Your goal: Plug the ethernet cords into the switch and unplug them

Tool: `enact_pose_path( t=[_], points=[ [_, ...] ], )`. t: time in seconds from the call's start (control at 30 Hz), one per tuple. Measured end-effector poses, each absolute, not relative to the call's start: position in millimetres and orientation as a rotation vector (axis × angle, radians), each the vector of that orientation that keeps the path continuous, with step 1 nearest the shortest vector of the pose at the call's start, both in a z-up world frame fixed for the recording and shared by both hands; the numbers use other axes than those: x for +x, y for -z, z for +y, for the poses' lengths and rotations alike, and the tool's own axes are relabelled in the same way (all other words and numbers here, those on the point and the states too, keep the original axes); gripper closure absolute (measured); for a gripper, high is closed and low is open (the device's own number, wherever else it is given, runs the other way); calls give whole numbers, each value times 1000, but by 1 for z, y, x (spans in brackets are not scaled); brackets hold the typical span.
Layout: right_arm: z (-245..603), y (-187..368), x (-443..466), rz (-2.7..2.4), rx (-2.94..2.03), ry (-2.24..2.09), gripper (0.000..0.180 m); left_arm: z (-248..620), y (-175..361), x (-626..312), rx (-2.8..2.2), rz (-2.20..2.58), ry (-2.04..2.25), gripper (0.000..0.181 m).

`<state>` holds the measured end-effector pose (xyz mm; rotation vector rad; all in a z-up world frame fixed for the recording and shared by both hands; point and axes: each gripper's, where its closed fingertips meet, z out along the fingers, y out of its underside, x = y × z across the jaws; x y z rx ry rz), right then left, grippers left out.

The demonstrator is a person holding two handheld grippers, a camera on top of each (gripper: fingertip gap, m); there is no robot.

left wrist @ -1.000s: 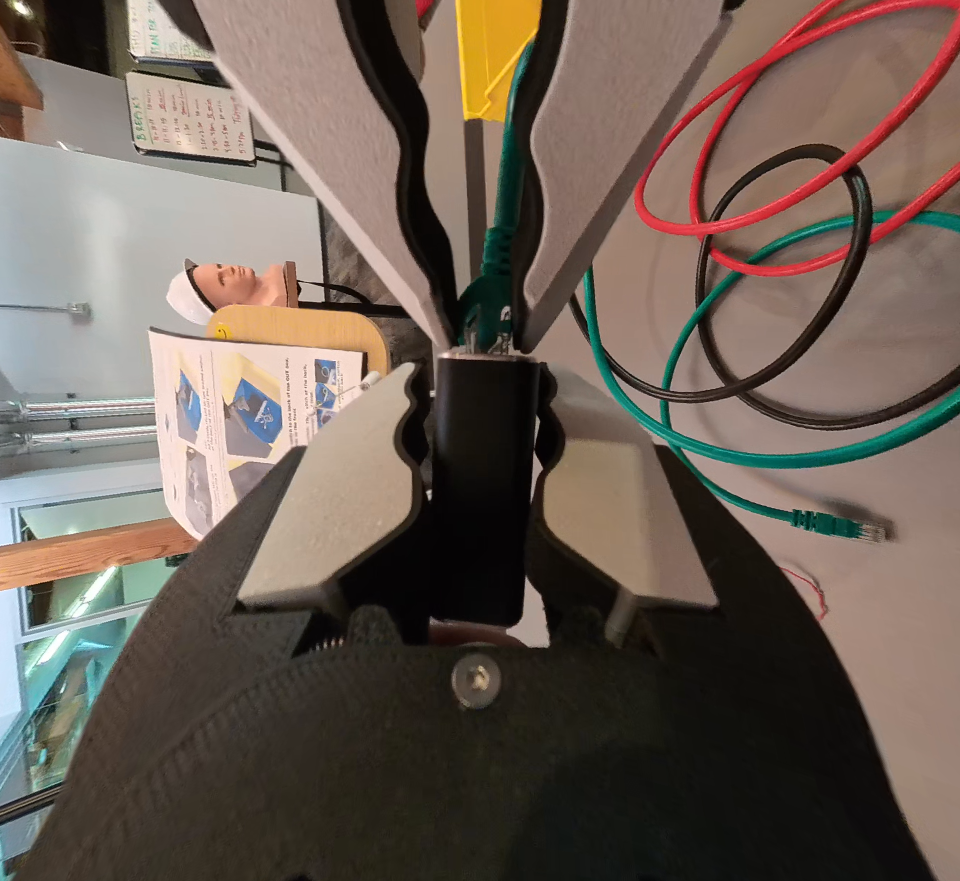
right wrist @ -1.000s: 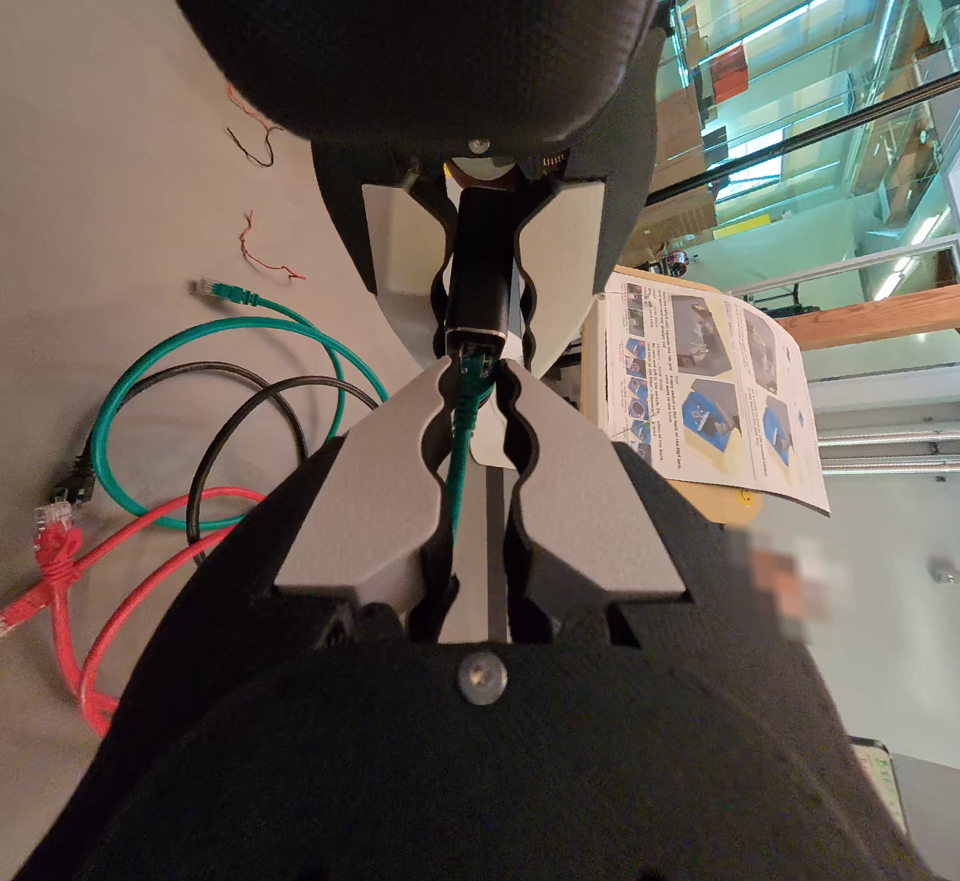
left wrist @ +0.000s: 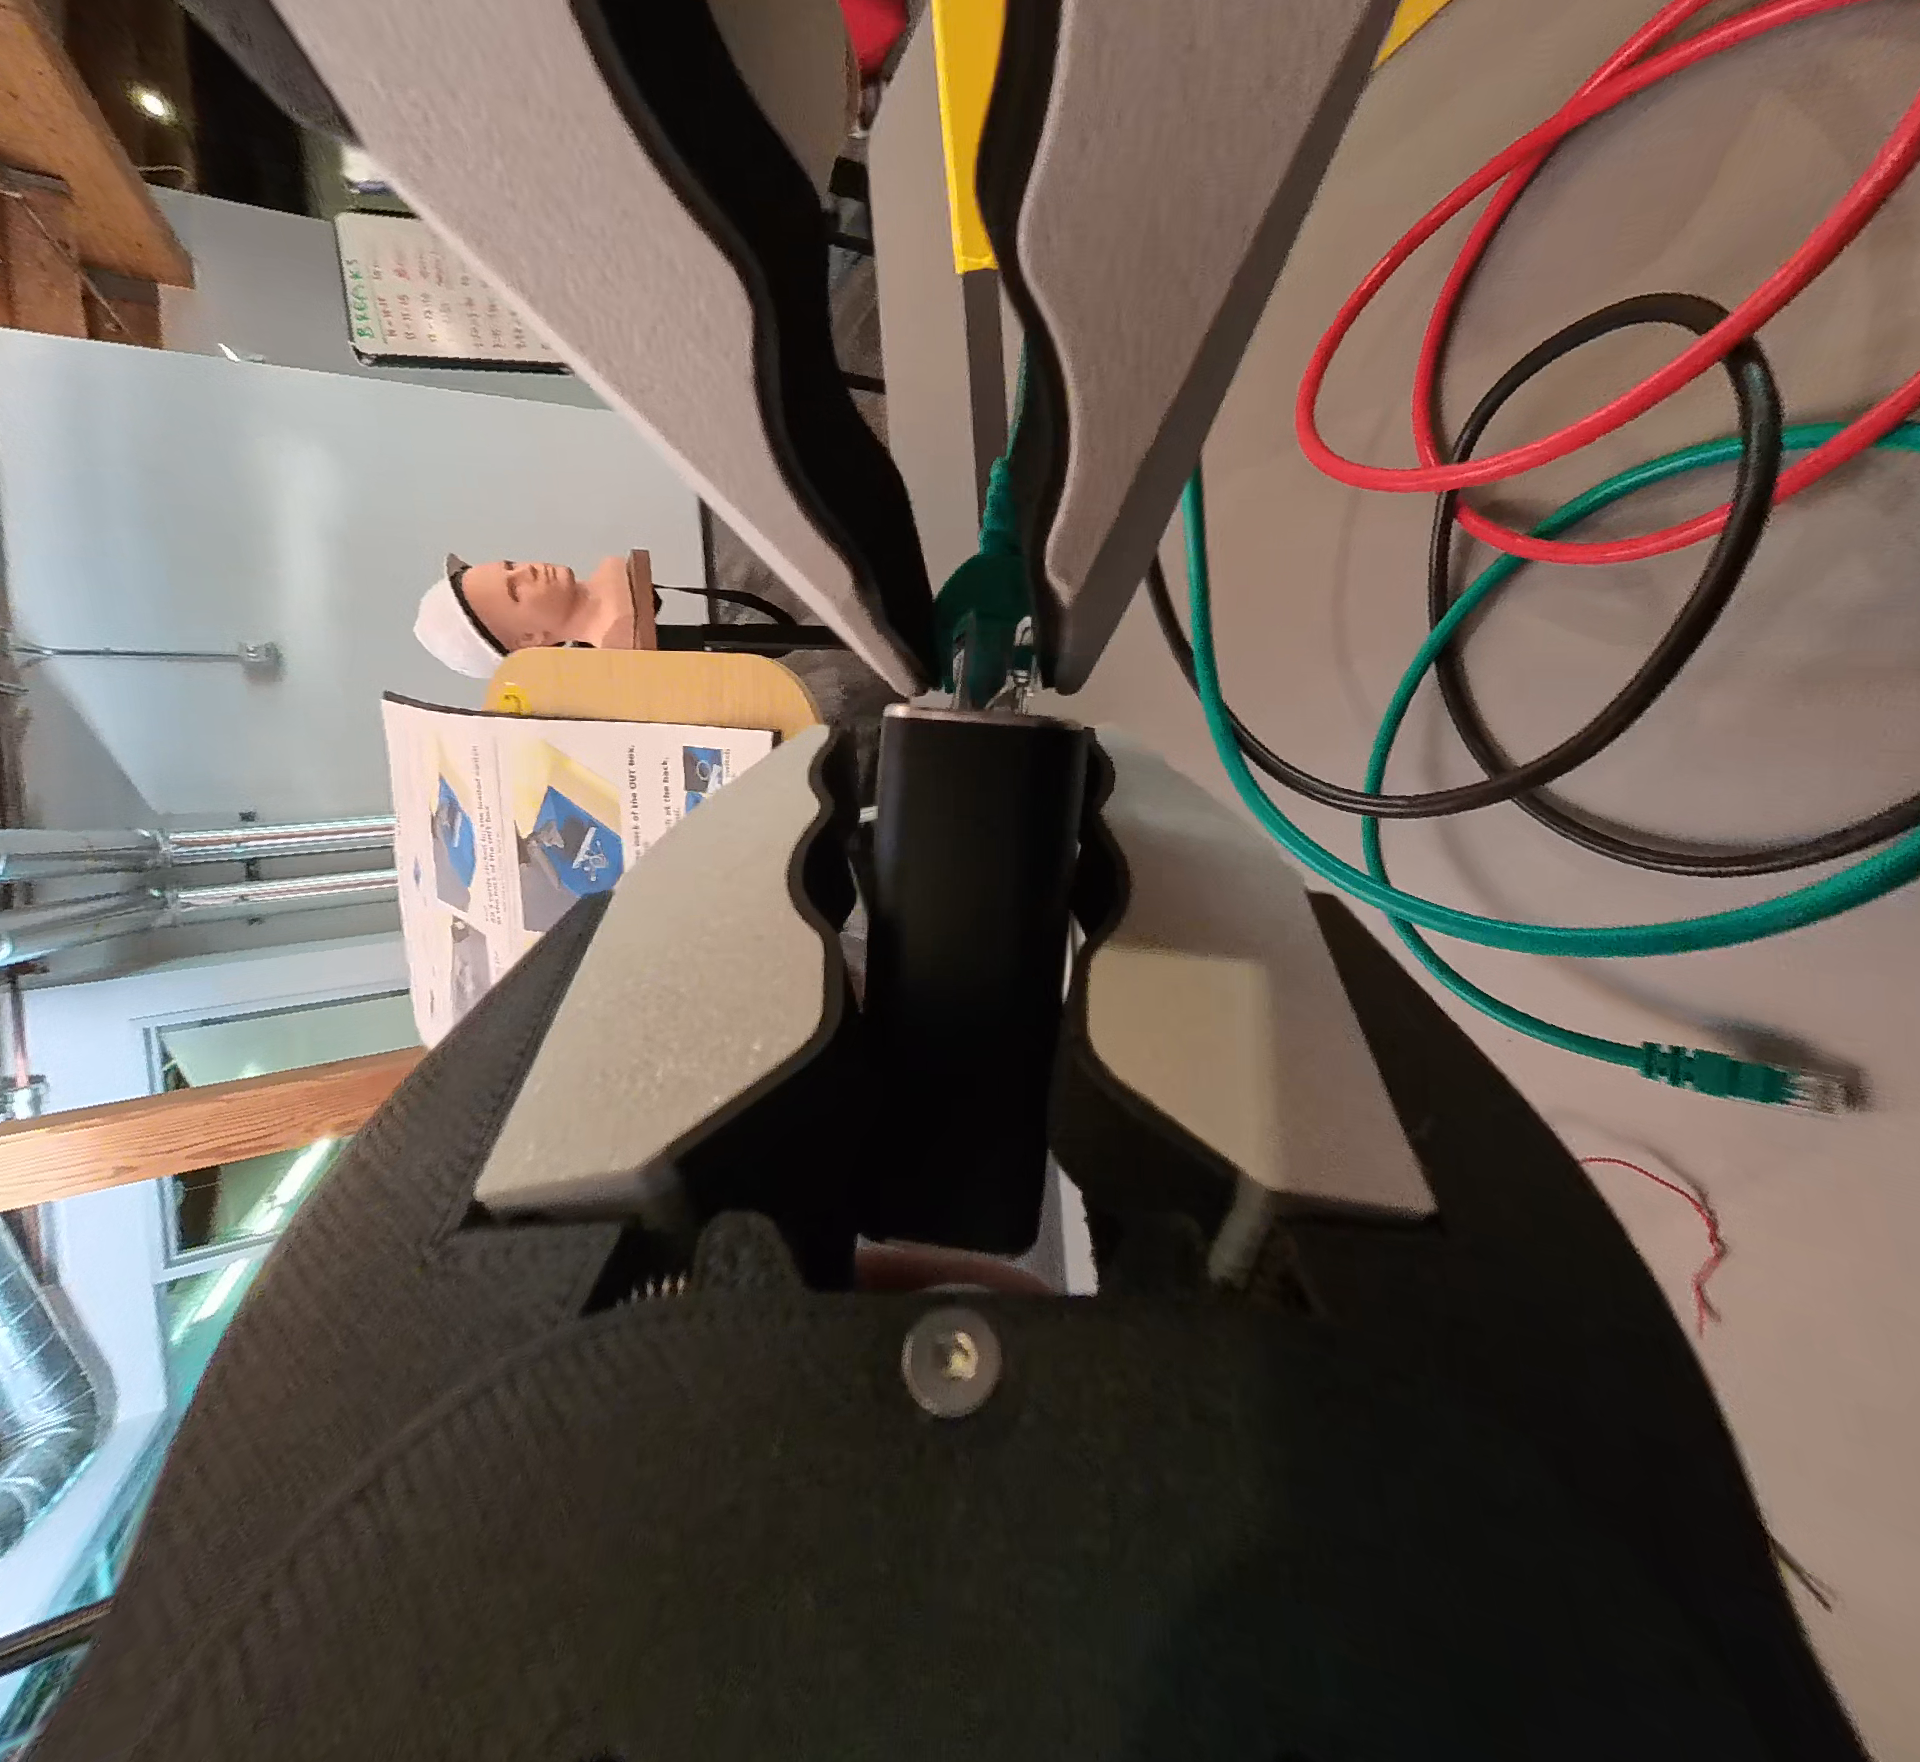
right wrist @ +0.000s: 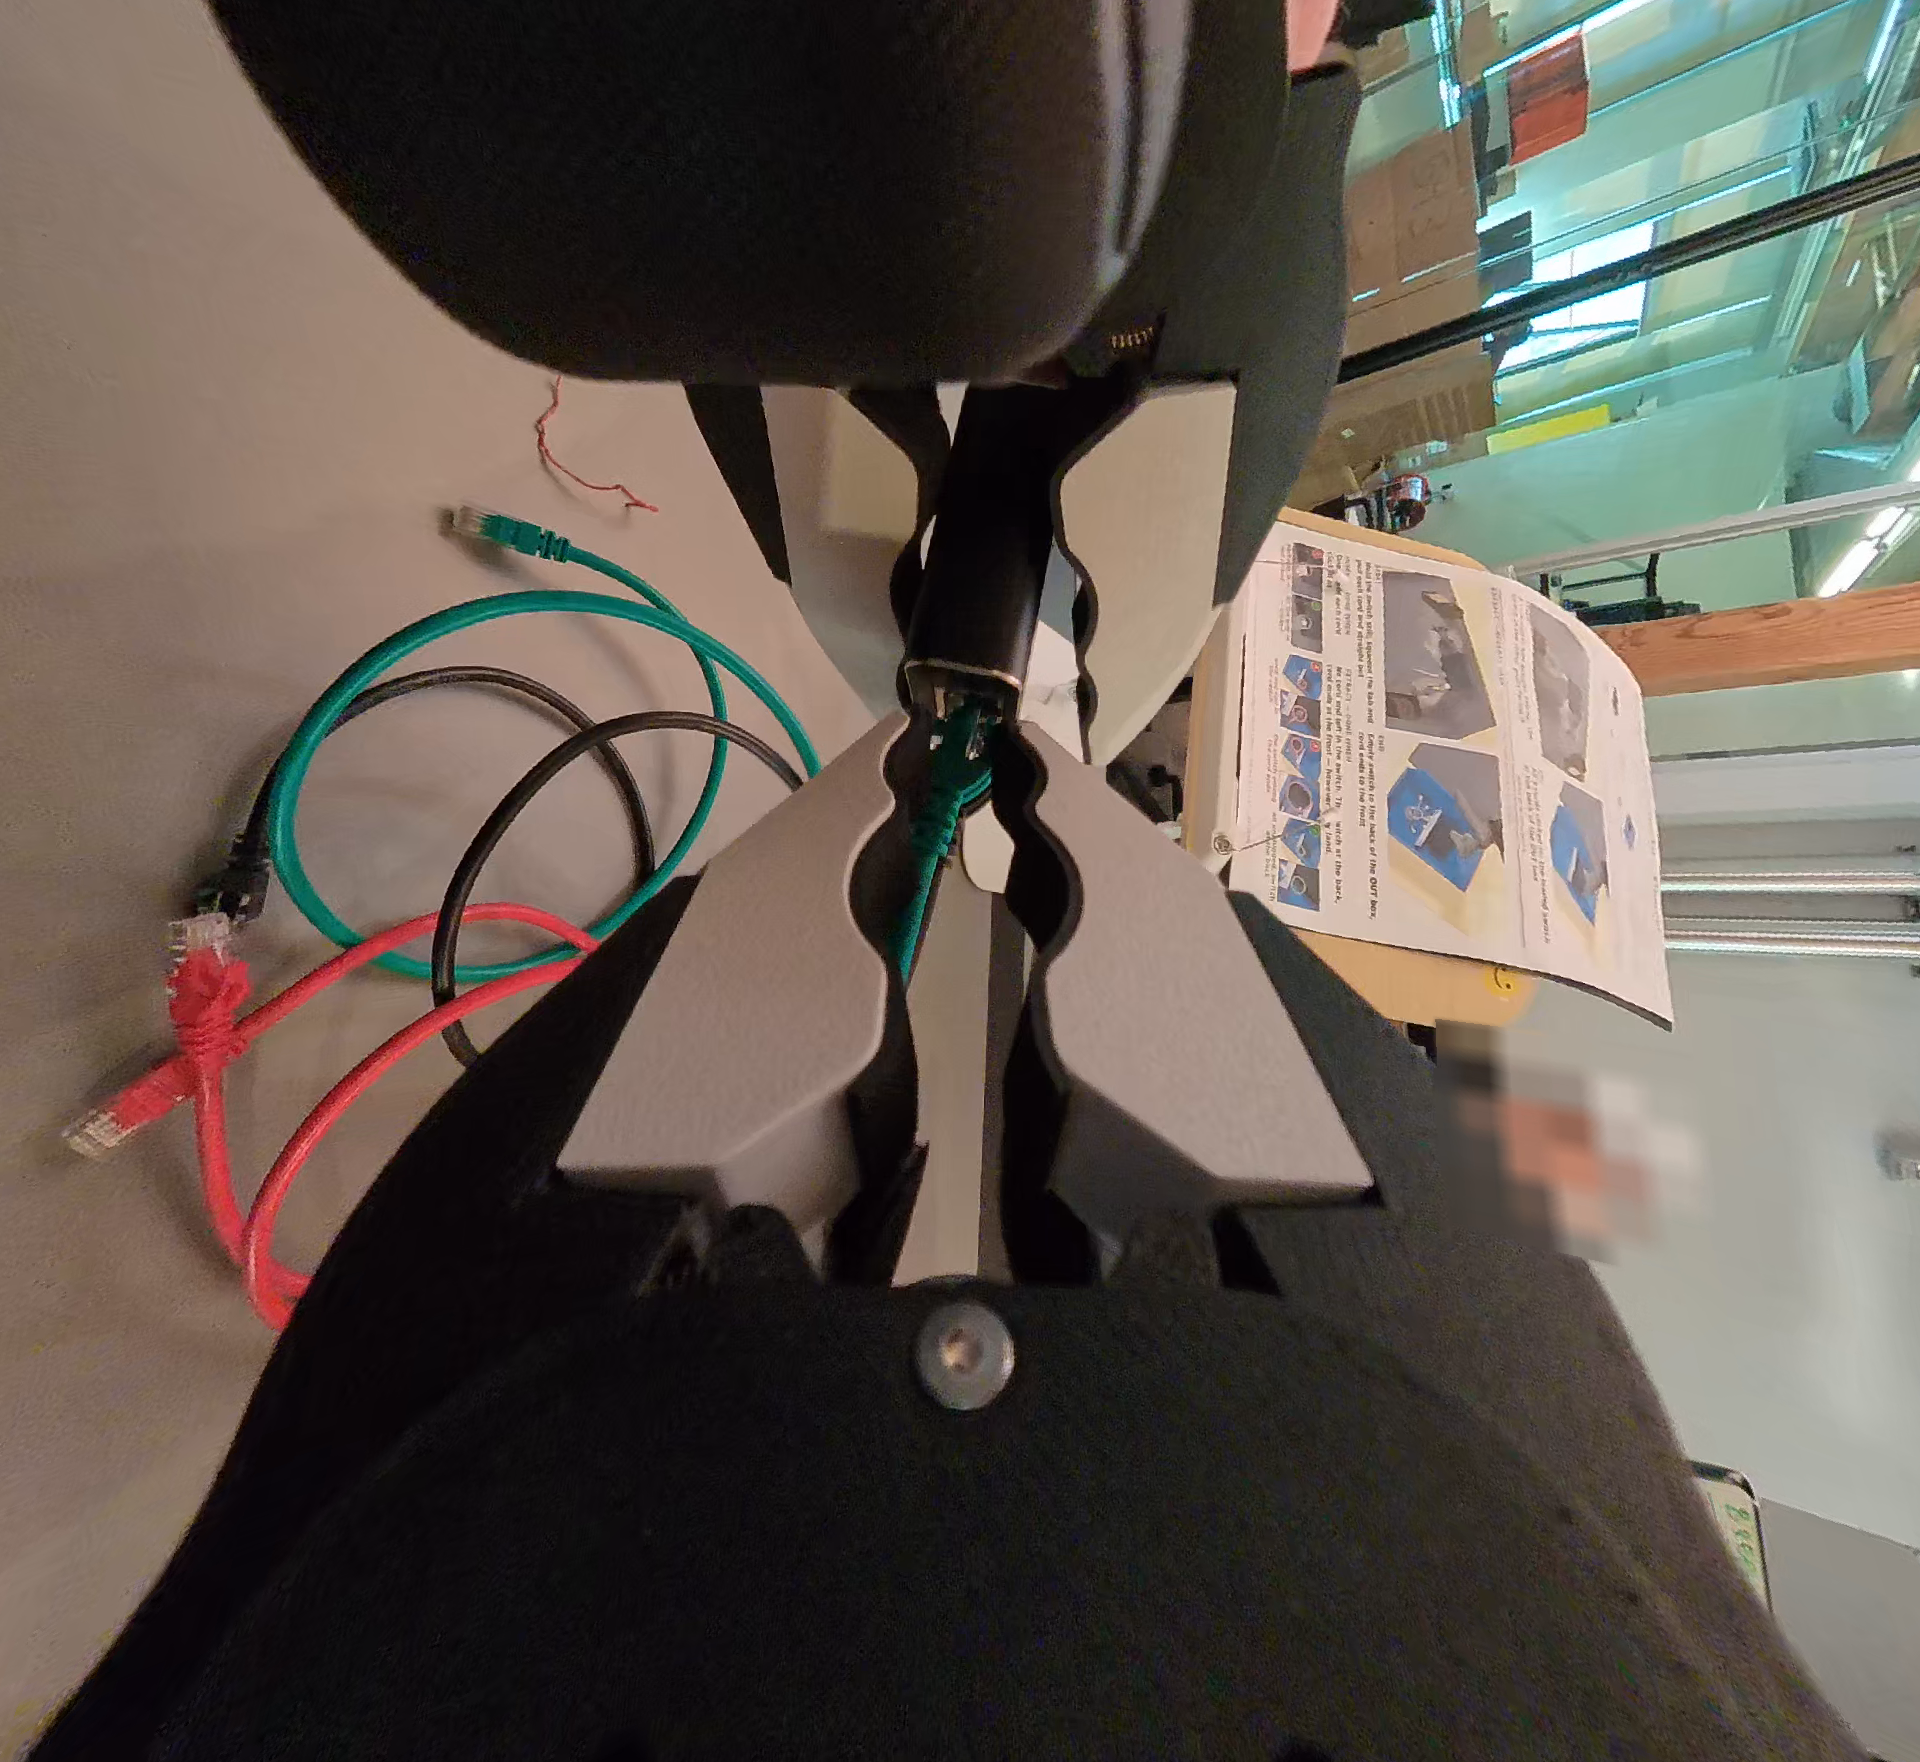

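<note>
Above the grey worktop (left wrist: 1558,1400), my left claw (left wrist: 977,777) clamps the black switch (left wrist: 966,964), while my right claw (right wrist: 961,756) pinches the green cord's plug (right wrist: 951,756) at its port; red cord (right wrist: 312,1068) and black cord (right wrist: 540,777) lie loose.

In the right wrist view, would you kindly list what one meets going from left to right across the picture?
Red ethernet plug → black ethernet plug → loose green ethernet plug → black switch clamped in the far tongs → printed instruction sheet → wooden beam.
</note>
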<state>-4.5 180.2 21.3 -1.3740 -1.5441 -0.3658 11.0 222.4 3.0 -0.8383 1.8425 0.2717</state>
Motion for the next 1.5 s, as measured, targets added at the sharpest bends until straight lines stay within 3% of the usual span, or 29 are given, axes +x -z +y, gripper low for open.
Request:
enact_pose_path(
  t=[0.93, 1.0, 1.13, 1.5],
  points=[
    [173, -11, -3, -1601, -1423, 288, 171, 219, 19, 12, -908, 1874, -64, 141],
    [166, -14, 9, -1598, -1443, 262, 174, 254, 14, -8, -1000, 1790, -127, 142],
    [170, -15, 11, -1564, -1449, 206, 180, 234, -8, -10, -936, 1792, -55, 142],
    [190, -1, 9, -1499, -1496, 209, 174, 262, 19, -28, -1016, 1683, -89, 142]
  ],
)
